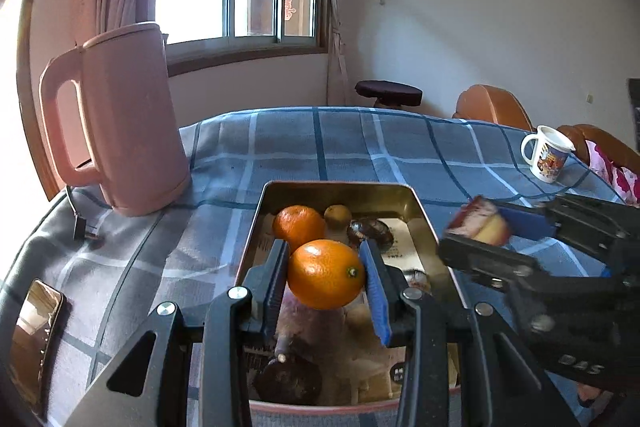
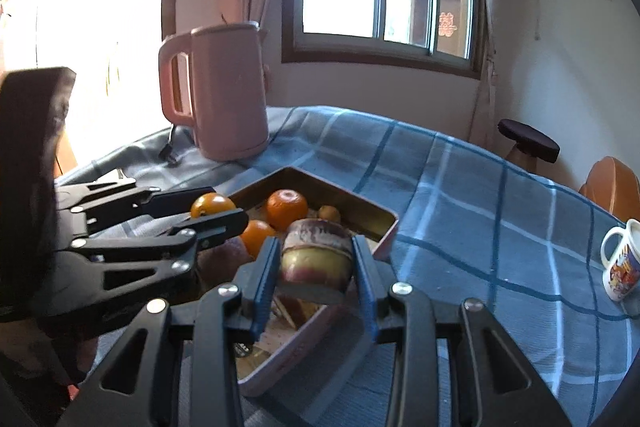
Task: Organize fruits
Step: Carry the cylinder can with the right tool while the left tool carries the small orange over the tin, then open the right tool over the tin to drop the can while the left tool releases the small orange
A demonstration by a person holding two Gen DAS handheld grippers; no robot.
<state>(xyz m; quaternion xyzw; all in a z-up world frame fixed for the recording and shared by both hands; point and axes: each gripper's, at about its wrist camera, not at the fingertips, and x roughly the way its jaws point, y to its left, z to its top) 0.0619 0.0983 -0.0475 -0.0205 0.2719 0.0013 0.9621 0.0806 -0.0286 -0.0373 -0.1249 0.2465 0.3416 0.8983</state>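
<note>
Above the metal tray, the left gripper clamps one orange, the right gripper one purple-yellow fruit; two more oranges inside.

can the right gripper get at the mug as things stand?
Probably not: the path over the tablecloth to the mug looks free, but the right gripper is shut on a purple-yellow fruit.

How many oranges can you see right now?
3. One orange is held in the left gripper above the tray; two more lie in the tray. Others may be hidden.
</note>
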